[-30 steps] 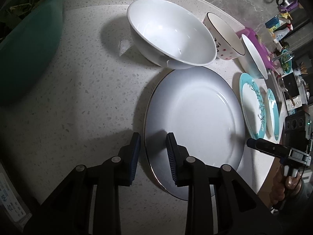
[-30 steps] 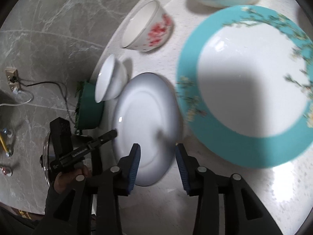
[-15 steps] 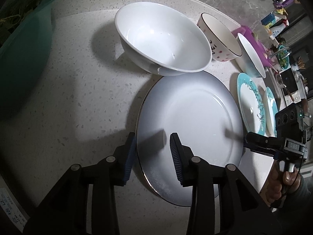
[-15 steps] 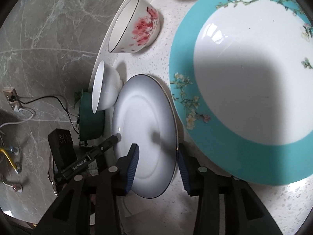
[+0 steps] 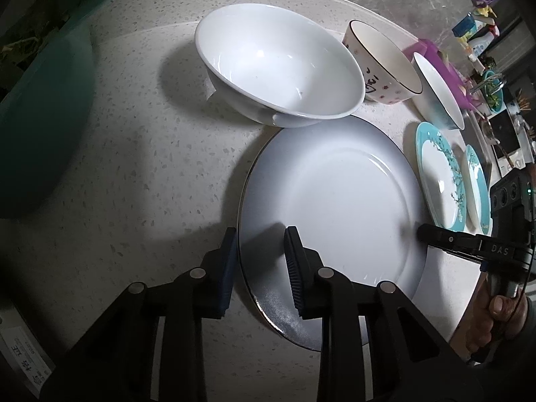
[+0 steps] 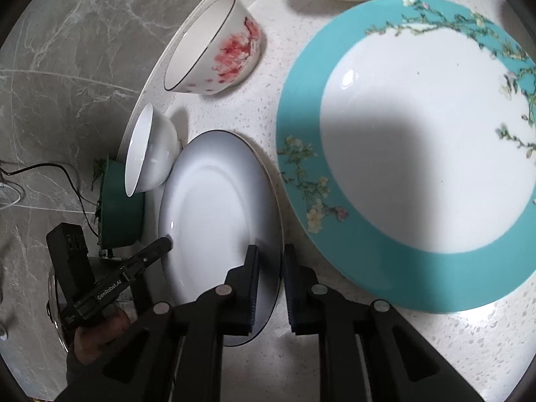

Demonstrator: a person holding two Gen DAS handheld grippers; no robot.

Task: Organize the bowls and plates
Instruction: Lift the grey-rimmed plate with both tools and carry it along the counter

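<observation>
Straddling the near rim of the white plate, the left gripper has one blue pad outside the edge and one over the plate face; its jaws have just been closing and stand narrow, but whether the pads press on the rim cannot be told. The right gripper straddles the opposite edge of the same plate, jaws just drawn in to a narrow gap around the rim; contact there also cannot be told. The plate lies on a speckled counter, its far edge just beside a large white bowl. Beyond sit a cream bowl with red spots and dark handwritten marks, unreadable, then a small white bowl. Two teal-rimmed plates with blossom sprigs lie to the right. "DAS" shows on the right tool's body in the left view; "GenRobot.AI" reads along the left tool's finger in the right view. A printed label at lower left carries Chinese characters, too distorted to read.
</observation>
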